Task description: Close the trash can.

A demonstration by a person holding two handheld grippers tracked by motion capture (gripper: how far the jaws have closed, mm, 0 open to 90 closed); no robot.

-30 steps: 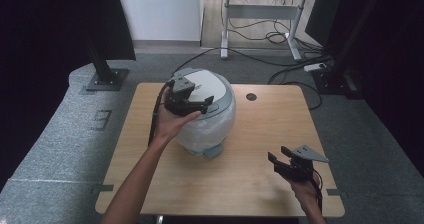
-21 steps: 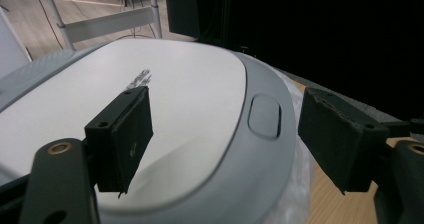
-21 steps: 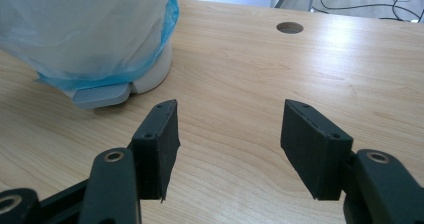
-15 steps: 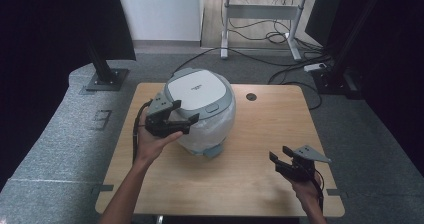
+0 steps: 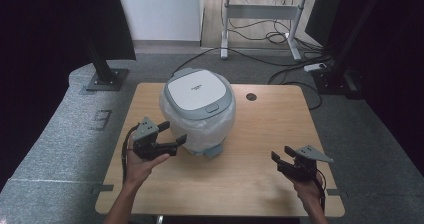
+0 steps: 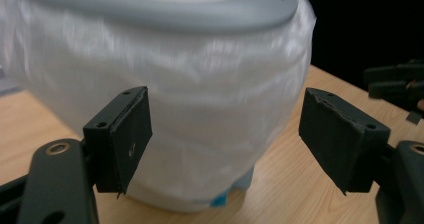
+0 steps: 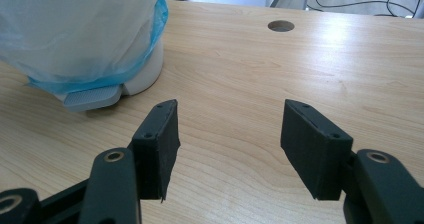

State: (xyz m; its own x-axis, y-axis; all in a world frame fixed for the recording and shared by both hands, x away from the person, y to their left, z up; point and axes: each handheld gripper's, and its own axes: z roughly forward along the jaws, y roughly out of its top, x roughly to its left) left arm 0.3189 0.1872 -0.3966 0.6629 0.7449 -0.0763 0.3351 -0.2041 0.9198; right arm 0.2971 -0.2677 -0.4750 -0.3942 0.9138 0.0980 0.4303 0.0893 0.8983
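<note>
Item: round white rice cooker (image 5: 198,110) with a grey lid and a white square panel on top, its body wrapped in clear plastic film. Position: rear-centre of the light wooden desk (image 5: 260,134), lid shut, a small grey tab at the lid's front edge.

Left gripper (image 5: 170,134): black, two-jawed, held just beside the cooker's front-left flank, jaws spread wide and holding nothing. The left gripper view sets the film-covered wall (image 6: 200,109) between and beyond the jaws, no contact discernible; it also catches the other gripper as dark shapes at the far right edge.

Right gripper (image 5: 281,158): over the front-right of the desk, well apart from the cooker, jaws likewise released and empty.

View differences: the right gripper view shows the cooker's white base, a blue band of film (image 7: 130,69) round it and a grey foot tab (image 7: 92,98), details the high view barely resolves. The round cable hole (image 5: 251,97) shows in both.

Change: one second ago the left gripper lay atop the lid; half a second ago at its front-left edge; now lower, beside the body. Right gripper unmoved.

Obscured: lid lettering too small to read; cooker top cropped and blurred in the left gripper view.
</note>
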